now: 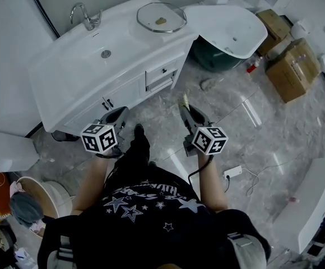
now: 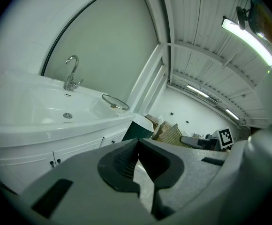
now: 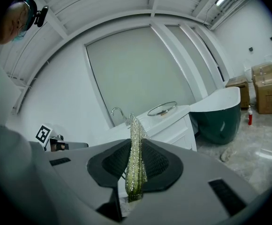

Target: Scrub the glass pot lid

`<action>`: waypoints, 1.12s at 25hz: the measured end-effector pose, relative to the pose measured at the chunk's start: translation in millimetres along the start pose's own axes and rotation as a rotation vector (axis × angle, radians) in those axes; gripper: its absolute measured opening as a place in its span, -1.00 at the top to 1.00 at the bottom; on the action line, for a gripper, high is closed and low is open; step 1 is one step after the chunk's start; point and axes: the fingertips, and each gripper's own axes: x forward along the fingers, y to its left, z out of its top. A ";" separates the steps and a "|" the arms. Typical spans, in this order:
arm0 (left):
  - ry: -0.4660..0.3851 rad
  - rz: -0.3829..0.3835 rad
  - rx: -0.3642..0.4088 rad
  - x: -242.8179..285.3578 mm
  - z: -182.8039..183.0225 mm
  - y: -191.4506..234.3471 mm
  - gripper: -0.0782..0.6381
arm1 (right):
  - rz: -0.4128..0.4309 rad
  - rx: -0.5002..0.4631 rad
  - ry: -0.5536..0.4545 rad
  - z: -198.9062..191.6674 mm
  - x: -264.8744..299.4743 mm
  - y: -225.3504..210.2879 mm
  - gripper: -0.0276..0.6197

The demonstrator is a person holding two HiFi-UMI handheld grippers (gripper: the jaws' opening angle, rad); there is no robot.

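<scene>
The glass pot lid (image 1: 161,17) with a metal rim lies flat on the white vanity counter (image 1: 67,77), right of the basin and faucet (image 1: 85,17). It also shows as the lid (image 2: 115,102) in the left gripper view and as the lid (image 3: 162,108) in the right gripper view. My left gripper (image 1: 119,112) hangs low in front of the vanity doors, well short of the lid. This left gripper (image 2: 137,146) is shut with nothing in it. My right gripper (image 1: 185,106) is over the floor beside it, shut on a glittery yellow-green scrub cloth (image 3: 136,158).
A white and dark green bathtub (image 1: 230,32) stands right of the vanity. Cardboard boxes (image 1: 294,69) and a red bottle (image 1: 254,66) sit beyond it. A power strip (image 1: 233,171) with its cable lies on the marble floor. A basket (image 1: 33,203) stands at lower left.
</scene>
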 end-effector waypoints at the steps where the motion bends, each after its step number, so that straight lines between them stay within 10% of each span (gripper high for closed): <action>1: 0.001 -0.003 0.003 5.3 3.1 4.1 0.76 | -0.005 0.001 0.005 -0.4 4.4 -3.8 0.70; 28: -0.046 -0.049 -0.029 232.4 206.3 183.6 0.76 | -0.043 -0.019 0.040 136.2 291.0 -117.2 0.70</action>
